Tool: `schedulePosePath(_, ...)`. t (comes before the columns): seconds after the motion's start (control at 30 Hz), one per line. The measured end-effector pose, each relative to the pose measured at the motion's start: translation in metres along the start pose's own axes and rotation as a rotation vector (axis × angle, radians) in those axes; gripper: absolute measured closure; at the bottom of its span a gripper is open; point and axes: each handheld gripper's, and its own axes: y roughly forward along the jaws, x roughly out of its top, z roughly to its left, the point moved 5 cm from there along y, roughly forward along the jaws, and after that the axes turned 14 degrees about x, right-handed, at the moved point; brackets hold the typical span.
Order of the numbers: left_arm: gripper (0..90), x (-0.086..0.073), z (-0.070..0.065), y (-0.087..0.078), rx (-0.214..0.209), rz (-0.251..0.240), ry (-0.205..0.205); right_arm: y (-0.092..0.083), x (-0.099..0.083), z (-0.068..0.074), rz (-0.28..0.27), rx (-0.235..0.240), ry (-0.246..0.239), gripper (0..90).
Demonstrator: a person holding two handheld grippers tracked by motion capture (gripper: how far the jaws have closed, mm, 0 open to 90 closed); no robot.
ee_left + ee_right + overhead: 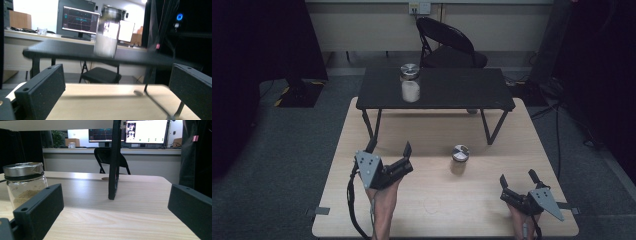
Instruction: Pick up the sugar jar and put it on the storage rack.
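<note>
Jars were what the two grippers had before them, and neither one had been touched. Both tools stood with their jaws spread wide and nothing between them. The left gripper (389, 152) was held over the near left part of the light wooden table (492, 220), its jaws pointing away from the person toward the small black table (462, 90) that stood on top of the wooden one. The tall jar (410, 82) with white contents and a metal lid stood on that black table near its left front edge, beyond the left gripper and higher than it; in the left gripper view the same jar (107, 32) rose above the gap between the jaws, a little blurred. The right gripper (519, 179) sat low at the near right corner of the wooden table. The short jar (459, 157) with a silver lid stood on the wooden surface between the two grippers, somewhat farther from the person than either, and apart from both. In the right gripper view that short jar (25, 185) showed tan powder in its bottom and stood beside and beyond one jaw, outside the opening, while a black table leg (113, 170) stood straight ahead. A folding chair (447, 42) stood behind the tables.
</note>
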Motion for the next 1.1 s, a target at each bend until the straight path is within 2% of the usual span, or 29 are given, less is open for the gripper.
schedulePosePath(0.1, 0.0, -0.023, 0.004, -0.005, 0.0, 0.038, 0.025, 0.0, 0.0, 0.0, 0.001, 0.001, 0.0, 0.0)
schedulePosePath(0.2, 0.0, -0.041, 0.009, -0.009, 0.002, 0.05, 0.017, 0.0, 0.0, 0.0, 0.001, 0.001, 0.0, 0.0)
schedulePosePath(0.27, 0.0, -0.054, 0.014, -0.012, 0.017, 0.077, 0.029, 0.0, 0.0, 0.0, 0.001, 0.001, 0.0, 0.0)
schedulePosePath(0.3, 0.0, -0.068, 0.02, -0.014, 0.016, 0.079, 0.014, 0.0, 0.0, 0.0, 0.001, 0.001, 0.0, 0.0)
schedulePosePath(0.37, 0.0, -0.08, 0.023, -0.019, 0.024, 0.066, 0.021, 0.0, 0.0, 0.0, 0.001, 0.0, 0.0, 0.0)
schedulePosePath(0.4, 0.0, -0.08, 0.023, -0.019, 0.024, 0.066, 0.021, 0.0, 0.0, 0.0, 0.001, -0.002, 0.0, 0.0)
schedulePosePath(0.43, 0.0, -0.087, 0.024, -0.021, 0.027, 0.049, 0.032, 0.0, 0.0, 0.0, 0.001, -0.002, 0.0, 0.0)
schedulePosePath(0.5, 0.0, -0.102, 0.026, -0.025, 0.033, 0.051, 0.07, 0.0, 0.0, 0.001, 0.001, -0.006, 0.0, 0.0)
schedulePosePath(0.53, 0.0, -0.106, 0.027, -0.026, 0.03, 0.05, 0.077, 0.0, 0.0, 0.001, 0.001, -0.007, 0.0, 0.0)
schedulePosePath(0.6, 0.0, -0.11, 0.029, -0.027, 0.026, 0.046, 0.08, 0.0, 0.0, 0.001, 0.001, -0.008, -0.001, 0.0)
schedulePosePath(0.63, 0.0, -0.115, 0.028, -0.031, 0.054, 0.02, 0.068, 0.0, 0.0, 0.001, 0.001, -0.01, -0.001, 0.0)
schedulePosePath(0.7, 0.0, -0.117, 0.029, -0.032, 0.046, 0.002, 0.068, 0.0, 0.0, 0.001, 0.0, -0.01, 0.0, 0.0)
schedulePosePath(0.9, 0.0, -0.118, 0.029, -0.032, 0.056, -0.011, 0.096, 0.0, 0.0, 0.001, 0.0, -0.011, 0.0, 0.0)
schedulePosePath(0.93, 0.0, -0.117, 0.025, -0.032, 0.064, -0.006, 0.125, 0.0, 0.0, 0.001, 0.0, -0.011, 0.0, 0.0)
schedulePosePath(1.0, 0.4, -0.116, 0.024, -0.031, 0.065, 0.003, 0.139, 0.0, 0.0, 0.001, 0.001, -0.011, 0.0, 0.0)
schedulePosePath(1.1, 0.3, -0.116, 0.027, -0.031, 0.045, 0.001, 0.131, 0.0, 0.0, 0.001, 0.001, -0.011, -0.001, 0.0)
